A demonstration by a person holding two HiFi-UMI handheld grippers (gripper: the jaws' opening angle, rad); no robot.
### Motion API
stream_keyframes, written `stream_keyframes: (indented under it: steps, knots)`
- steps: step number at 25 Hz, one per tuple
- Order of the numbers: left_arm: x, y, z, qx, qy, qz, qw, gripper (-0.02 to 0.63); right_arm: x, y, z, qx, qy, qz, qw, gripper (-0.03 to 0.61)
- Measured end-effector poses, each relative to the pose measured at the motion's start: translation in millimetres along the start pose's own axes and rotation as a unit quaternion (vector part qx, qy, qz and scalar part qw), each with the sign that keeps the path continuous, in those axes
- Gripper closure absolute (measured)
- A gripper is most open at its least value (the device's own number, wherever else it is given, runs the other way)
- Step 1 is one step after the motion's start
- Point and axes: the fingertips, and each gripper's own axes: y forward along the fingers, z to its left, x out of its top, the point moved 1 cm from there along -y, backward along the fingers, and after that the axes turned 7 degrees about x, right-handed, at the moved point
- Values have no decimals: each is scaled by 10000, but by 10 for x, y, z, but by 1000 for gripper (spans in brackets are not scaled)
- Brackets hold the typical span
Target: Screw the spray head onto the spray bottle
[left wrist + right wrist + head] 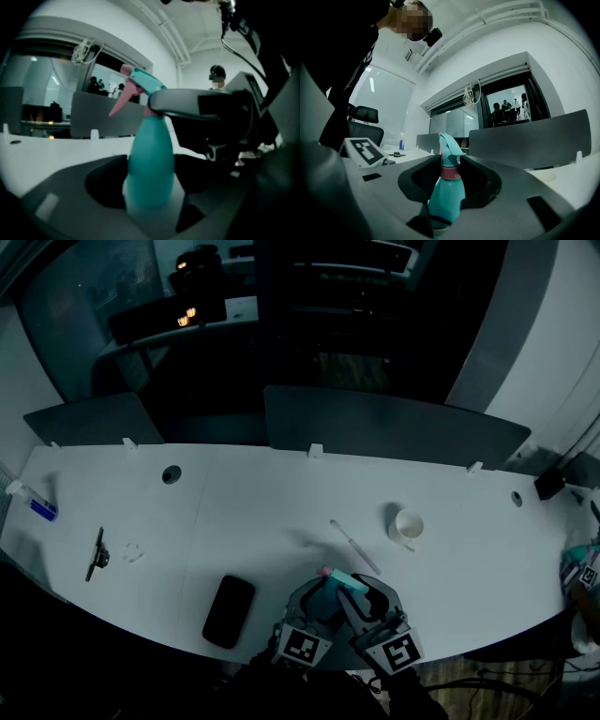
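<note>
In the head view both grippers sit together at the desk's near edge, around a teal spray bottle (343, 580). The left gripper view shows the bottle (151, 159) upright between the jaws of my left gripper (151, 190), whose dark pads lie against its body. The teal spray head with pink trigger (136, 89) sits on the bottle's neck. My right gripper (449, 180) comes in from the side, and its grey jaw wraps the pink collar (450, 172) under the head. In the head view, my left gripper (321, 604) is beside my right gripper (364, 594).
On the white desk (262, 512) lie a black phone (230, 610), a thin tube (354, 547), a white cup (407, 525) and a black tool (96, 553). A small blue-labelled bottle (37, 505) lies at the far left. Grey partition panels (394, 432) line the back edge.
</note>
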Motion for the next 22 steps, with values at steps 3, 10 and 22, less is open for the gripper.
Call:
stream_keyframes:
  steps: [3,10,22]
  knots:
    - [-31,-15,-19,729,-124,-68,9972,293,-20,-11,14,-67,61,-4,10000,448]
    - [-64,8,87,-1408,-228,299,9893,217,-22,23,32,126,-13,84,9999,448]
    - [-52,-9,43,442,-216,18,9988,276,-38,15,51,-7,77,27,10000,448]
